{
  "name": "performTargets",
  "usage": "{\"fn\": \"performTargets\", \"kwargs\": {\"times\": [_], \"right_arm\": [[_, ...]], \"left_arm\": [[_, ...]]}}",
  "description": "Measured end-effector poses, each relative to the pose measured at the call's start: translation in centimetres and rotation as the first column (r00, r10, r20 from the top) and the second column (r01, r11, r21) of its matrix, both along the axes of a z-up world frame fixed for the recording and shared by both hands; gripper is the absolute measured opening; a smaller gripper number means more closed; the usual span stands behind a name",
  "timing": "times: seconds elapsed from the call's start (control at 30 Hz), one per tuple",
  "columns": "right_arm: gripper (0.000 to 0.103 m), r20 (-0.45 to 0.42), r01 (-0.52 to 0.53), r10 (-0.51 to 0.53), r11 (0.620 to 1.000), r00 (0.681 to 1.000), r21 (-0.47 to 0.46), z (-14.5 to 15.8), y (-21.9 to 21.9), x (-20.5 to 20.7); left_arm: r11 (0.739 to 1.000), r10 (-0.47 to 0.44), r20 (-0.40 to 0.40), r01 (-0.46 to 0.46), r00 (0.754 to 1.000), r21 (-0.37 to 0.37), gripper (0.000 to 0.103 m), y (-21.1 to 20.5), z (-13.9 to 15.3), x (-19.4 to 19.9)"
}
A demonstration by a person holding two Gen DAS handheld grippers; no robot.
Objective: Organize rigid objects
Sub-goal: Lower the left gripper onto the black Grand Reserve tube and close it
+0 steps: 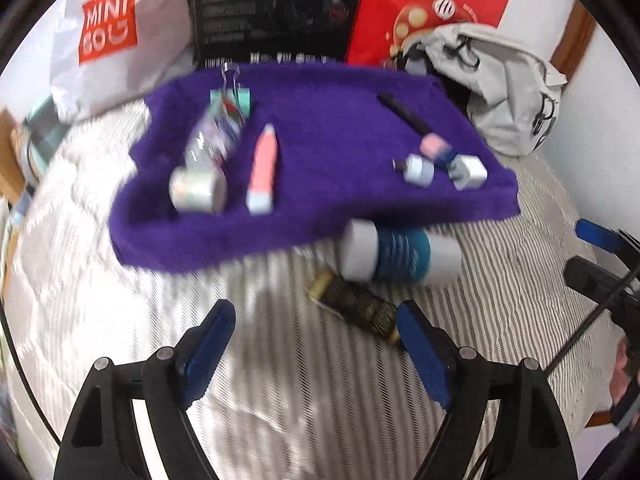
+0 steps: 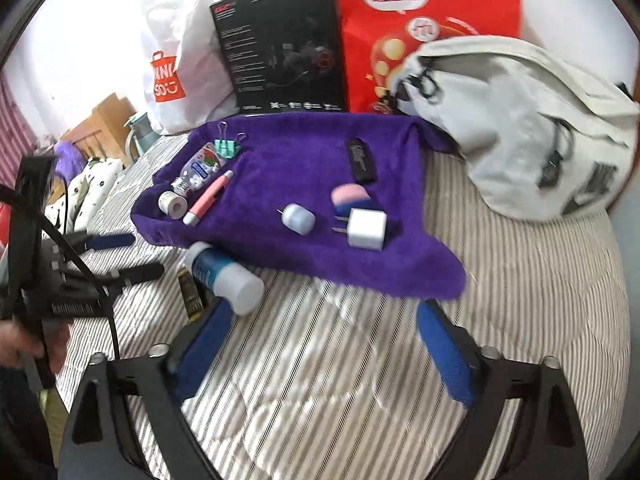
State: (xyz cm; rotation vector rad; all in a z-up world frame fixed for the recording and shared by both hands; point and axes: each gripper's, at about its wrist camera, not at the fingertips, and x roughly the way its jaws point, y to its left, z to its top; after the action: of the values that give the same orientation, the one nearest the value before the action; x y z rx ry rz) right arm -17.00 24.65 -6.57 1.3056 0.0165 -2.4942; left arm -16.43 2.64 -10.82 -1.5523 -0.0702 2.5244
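A purple towel (image 1: 320, 152) (image 2: 296, 168) lies on a striped bed. On it are a clear bottle (image 1: 212, 140) (image 2: 200, 166), a roll of tape (image 1: 198, 190) (image 2: 172, 203), a pink pen (image 1: 264, 168) (image 2: 208, 198), a teal binder clip (image 1: 234, 98) (image 2: 228, 146), a black stick (image 1: 404, 112) (image 2: 360, 160), a pink-blue piece (image 1: 436, 146) (image 2: 348, 196), a small round plug (image 1: 418, 170) (image 2: 298, 219) and a white charger (image 1: 468, 172) (image 2: 366, 229). A white-and-blue bottle (image 1: 400, 254) (image 2: 224, 274) and a dark gold-patterned tube (image 1: 356, 304) (image 2: 190, 298) lie off the towel's front edge. My left gripper (image 1: 316, 320) is open and empty beside the tube. My right gripper (image 2: 324, 316) is open and empty.
Behind the towel stand a white Miniso bag (image 1: 108, 32) (image 2: 176, 76), a black box (image 1: 276, 8) (image 2: 280, 44) and a red bag (image 1: 432, 4) (image 2: 424, 28). A grey backpack (image 1: 512, 80) (image 2: 520, 120) lies at the right. The left gripper shows in the right wrist view (image 2: 116, 256).
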Motion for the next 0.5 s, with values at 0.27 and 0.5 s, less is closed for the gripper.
{"fn": "performTargets", "kwargs": {"times": [0.27, 0.5], "right_arm": [[0.103, 0.018, 0.029, -0.029, 0.999, 0.999, -0.016, -0.4, 2.2, 2.9], [0.103, 0.039, 0.016, -0.015, 1.0, 0.999, -0.018, -1.2, 2.5, 4.8]], "left_arm": [[0.996, 0.089, 0.026, -0.089, 0.996, 0.012, 0.083, 2.1, -1.5, -0.6], [0.98, 0.066, -0.012, -0.067, 0.998, -0.188, 0.089, 4.1, -2.0, -0.4]]}}
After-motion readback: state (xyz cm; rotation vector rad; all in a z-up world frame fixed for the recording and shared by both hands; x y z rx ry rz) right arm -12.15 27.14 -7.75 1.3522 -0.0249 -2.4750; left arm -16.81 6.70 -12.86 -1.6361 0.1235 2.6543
